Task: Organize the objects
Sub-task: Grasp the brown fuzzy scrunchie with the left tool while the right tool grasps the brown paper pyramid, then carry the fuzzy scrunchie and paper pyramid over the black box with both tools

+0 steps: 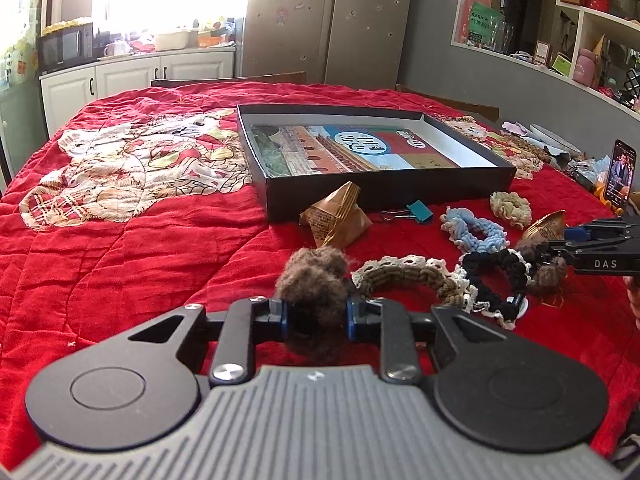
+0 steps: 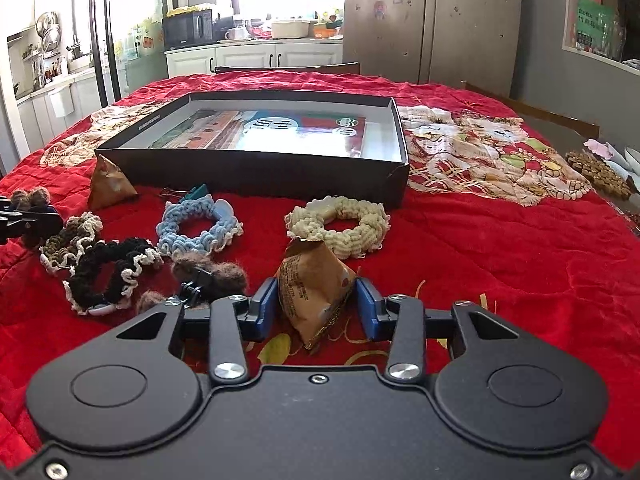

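My left gripper is shut on a brown fuzzy hair clip, held just above the red quilt. My right gripper has its blue pads on both sides of a brown pyramid packet and is shut on it; it also shows at the right in the left wrist view. A black tray box with a printed book inside lies beyond. On the quilt lie a second brown packet, a blue scrunchie, a cream scrunchie, a black-white scrunchie, a tan scrunchie, a teal binder clip and another fuzzy brown clip.
The red quilt with a cat print covers the table. A phone stands upright at the right edge. Loose papers and a brown beaded mat lie at the far right. Chair backs, kitchen cabinets and shelves stand behind.
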`<action>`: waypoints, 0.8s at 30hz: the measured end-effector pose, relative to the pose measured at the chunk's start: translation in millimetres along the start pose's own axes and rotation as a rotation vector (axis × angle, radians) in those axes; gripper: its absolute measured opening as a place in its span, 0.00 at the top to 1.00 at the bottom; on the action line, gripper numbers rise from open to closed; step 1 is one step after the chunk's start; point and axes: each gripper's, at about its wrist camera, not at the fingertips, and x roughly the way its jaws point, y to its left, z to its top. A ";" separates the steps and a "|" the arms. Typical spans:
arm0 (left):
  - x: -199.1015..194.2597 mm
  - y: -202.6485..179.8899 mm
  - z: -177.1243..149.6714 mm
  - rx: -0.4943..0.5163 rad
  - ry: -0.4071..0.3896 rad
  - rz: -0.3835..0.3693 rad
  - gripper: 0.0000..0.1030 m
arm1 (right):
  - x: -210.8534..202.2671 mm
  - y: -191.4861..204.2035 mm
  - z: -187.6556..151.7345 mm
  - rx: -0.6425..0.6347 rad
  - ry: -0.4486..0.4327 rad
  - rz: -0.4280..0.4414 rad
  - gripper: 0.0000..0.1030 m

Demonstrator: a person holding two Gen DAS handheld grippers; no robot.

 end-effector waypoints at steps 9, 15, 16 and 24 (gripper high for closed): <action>-8.0 -3.3 14.8 -0.015 0.009 -0.003 0.73 | -17.4 0.3 8.9 -0.003 -0.026 0.009 0.64; -10.6 -10.7 46.0 0.025 -0.018 -0.007 0.73 | -31.6 6.7 40.4 -0.051 -0.096 0.018 0.64; -8.9 -11.8 51.6 0.032 -0.022 -0.007 0.73 | -31.2 7.8 46.8 -0.059 -0.109 0.014 0.64; 24.6 -15.1 99.3 0.041 -0.037 -0.018 0.73 | -5.6 10.2 97.8 -0.075 -0.162 0.021 0.64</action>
